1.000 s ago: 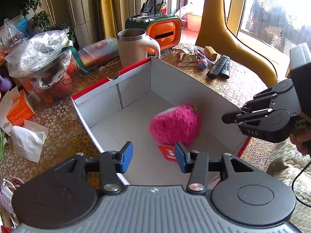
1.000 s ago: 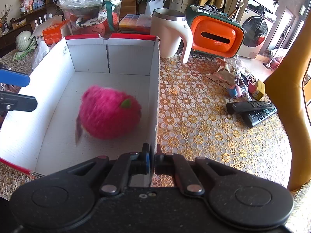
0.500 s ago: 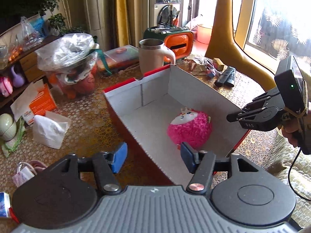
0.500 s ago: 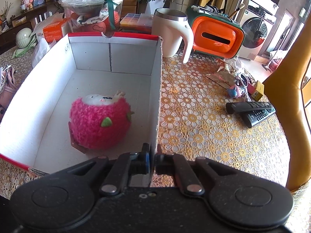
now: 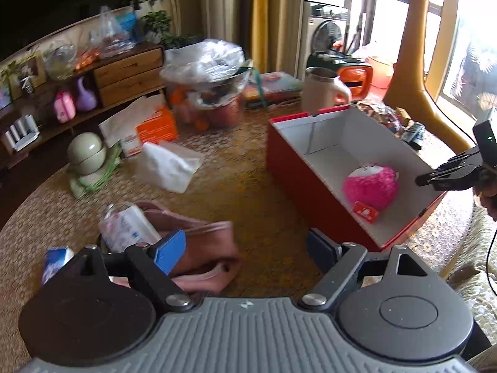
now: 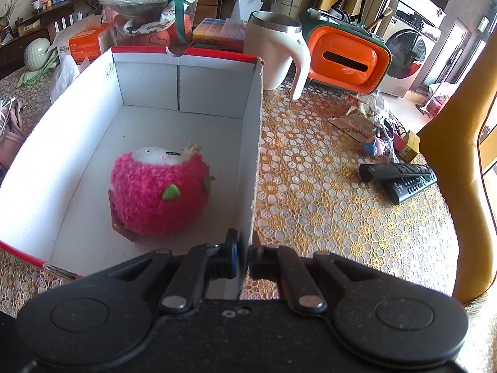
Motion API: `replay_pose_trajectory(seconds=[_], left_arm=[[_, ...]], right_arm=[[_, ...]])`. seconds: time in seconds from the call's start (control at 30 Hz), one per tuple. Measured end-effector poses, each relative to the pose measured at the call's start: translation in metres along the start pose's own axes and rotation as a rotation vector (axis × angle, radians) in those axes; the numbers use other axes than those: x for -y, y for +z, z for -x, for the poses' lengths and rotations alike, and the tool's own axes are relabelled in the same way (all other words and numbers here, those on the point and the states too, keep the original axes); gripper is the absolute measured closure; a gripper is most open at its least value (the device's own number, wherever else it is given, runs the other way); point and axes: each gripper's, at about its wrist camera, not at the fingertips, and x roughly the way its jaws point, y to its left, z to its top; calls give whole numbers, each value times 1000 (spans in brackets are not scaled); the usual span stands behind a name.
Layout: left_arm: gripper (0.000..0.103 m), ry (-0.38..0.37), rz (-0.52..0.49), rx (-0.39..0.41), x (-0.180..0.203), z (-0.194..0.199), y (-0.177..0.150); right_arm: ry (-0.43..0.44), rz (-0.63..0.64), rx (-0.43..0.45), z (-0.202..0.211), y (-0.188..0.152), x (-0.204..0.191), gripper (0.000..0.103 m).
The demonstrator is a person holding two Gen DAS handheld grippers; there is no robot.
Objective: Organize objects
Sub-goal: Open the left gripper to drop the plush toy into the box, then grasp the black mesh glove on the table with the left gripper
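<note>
I see a table (image 6: 326, 217) under a gold flower-patterned lace cloth. A cream mug with a steel rim (image 6: 273, 49) stands beside an orange and green tissue holder (image 6: 344, 56), and two black remote controls (image 6: 400, 178) lie crossed near a mustard-yellow chair (image 6: 466, 155). At the far side I make out a clear plastic-covered fruit bowl (image 5: 208, 90) and an orange tissue carton (image 5: 155, 126), with a white washing machine (image 6: 403, 56) behind.

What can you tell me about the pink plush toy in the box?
The pink plush toy is round and shaggy, with a white face patch on top and small green felt leaves. It lies on the white floor of the red cardboard box, apart from the walls, with a red card tag under its near edge. No gripper touches it.
</note>
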Motion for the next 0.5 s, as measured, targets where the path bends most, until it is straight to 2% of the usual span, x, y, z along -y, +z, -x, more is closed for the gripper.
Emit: replay_pose_trajectory(seconds=[0.1, 0.17, 0.23, 0.33, 0.5], left_arm=[[16, 35, 33, -17, -16, 2, -18], [11, 50, 71, -34, -28, 1, -31], [2, 73, 104, -50, -37, -2, -43], [1, 103, 147, -76, -47, -7, -61], [0, 105, 204, -136, -55, -17, -90]], right_arm=[[-4, 2, -2, 0, -1, -1, 97], [-5, 2, -3, 0, -1, -1, 97], [-6, 1, -4, -1, 0, -1, 97], [-8, 3, -5, -1, 0, -1, 97], [-10, 8, -5, -1, -1, -1, 96]])
